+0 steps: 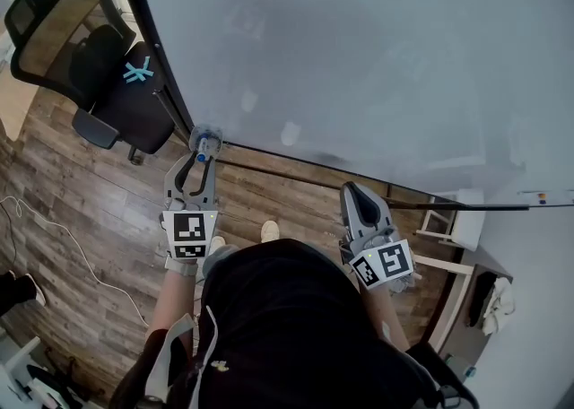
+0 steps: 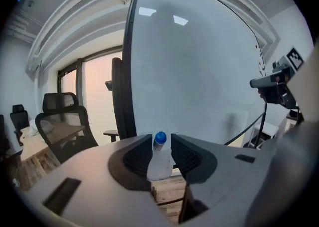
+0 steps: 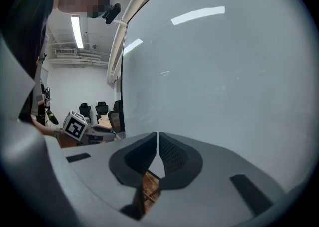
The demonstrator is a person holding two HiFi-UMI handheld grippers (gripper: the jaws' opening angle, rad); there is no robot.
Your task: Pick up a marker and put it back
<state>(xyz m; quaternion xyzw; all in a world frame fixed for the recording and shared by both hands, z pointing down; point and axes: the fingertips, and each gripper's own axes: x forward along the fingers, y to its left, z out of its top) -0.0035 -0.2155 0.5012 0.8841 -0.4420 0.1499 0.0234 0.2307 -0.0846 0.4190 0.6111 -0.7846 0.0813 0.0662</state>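
A white marker with a blue cap (image 1: 204, 149) sits between the tips of my left gripper (image 1: 204, 145), at the lower left corner of the whiteboard (image 1: 359, 57). In the left gripper view the marker (image 2: 159, 157) stands between the jaws, cap pointing away, and the left gripper (image 2: 161, 147) is shut on it. A pale holder (image 1: 205, 134) on the board's corner lies just beyond the tips. My right gripper (image 1: 352, 190) hangs further right by the board's lower edge, shut with nothing in it. Its jaws meet in the right gripper view (image 3: 157, 140).
A black office chair (image 1: 99, 57) stands to the left on the wooden floor (image 1: 81, 201). A white cable (image 1: 63, 237) trails across the floor. The board's dark bottom rail (image 1: 314, 176) runs rightward. White furniture (image 1: 453, 219) sits at the right.
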